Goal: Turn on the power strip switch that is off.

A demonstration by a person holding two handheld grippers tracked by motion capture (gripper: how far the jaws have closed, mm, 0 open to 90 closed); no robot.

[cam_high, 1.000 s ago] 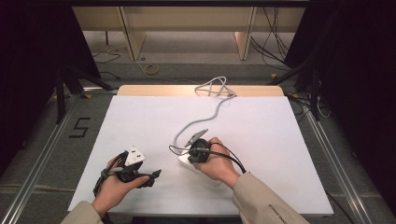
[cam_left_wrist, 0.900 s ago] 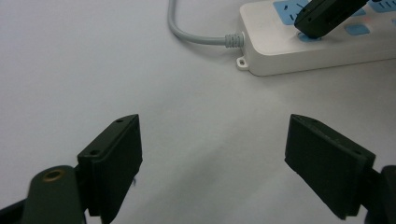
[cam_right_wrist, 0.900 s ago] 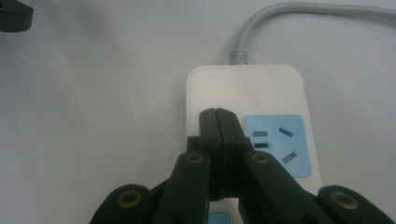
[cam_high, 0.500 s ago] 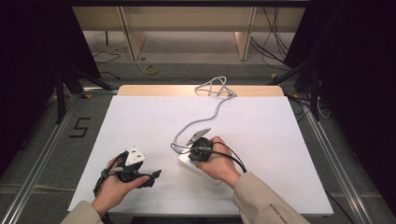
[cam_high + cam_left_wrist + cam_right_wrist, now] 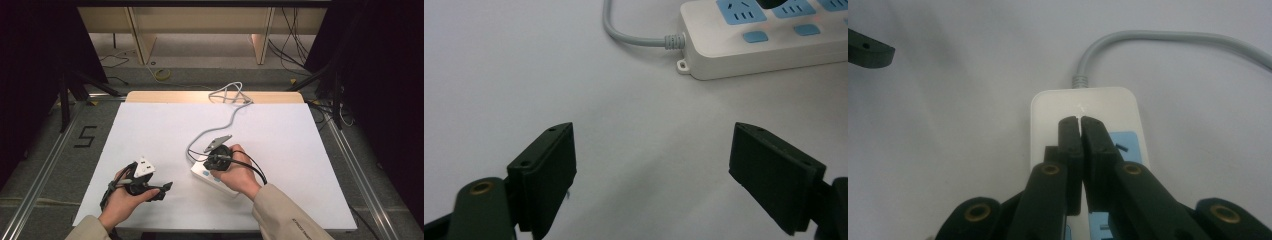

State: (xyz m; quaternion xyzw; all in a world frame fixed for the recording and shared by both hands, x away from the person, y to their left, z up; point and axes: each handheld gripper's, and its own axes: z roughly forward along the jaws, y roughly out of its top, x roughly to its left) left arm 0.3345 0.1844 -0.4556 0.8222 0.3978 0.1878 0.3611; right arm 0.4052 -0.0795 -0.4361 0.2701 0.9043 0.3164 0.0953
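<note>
White strip (image 5: pixel 212 175) lies near the table's (image 5: pixel 150 130) front middle, its grey cord (image 5: pixel 220 125) running off toward the far edge. Right gripper (image 5: pixel 1080 121) rests over the strip's cord end, jaws pressed together with nothing between them. Left gripper (image 5: pixel 651 175) sits apart to the strip's left, jaws wide apart

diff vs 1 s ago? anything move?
Barely. The right gripper tipped slightly lower over the power strip, jaws closed above its sockets. The left gripper stayed open beside it, holding nothing. Power strip, its grey cable and the table stayed put.
</note>
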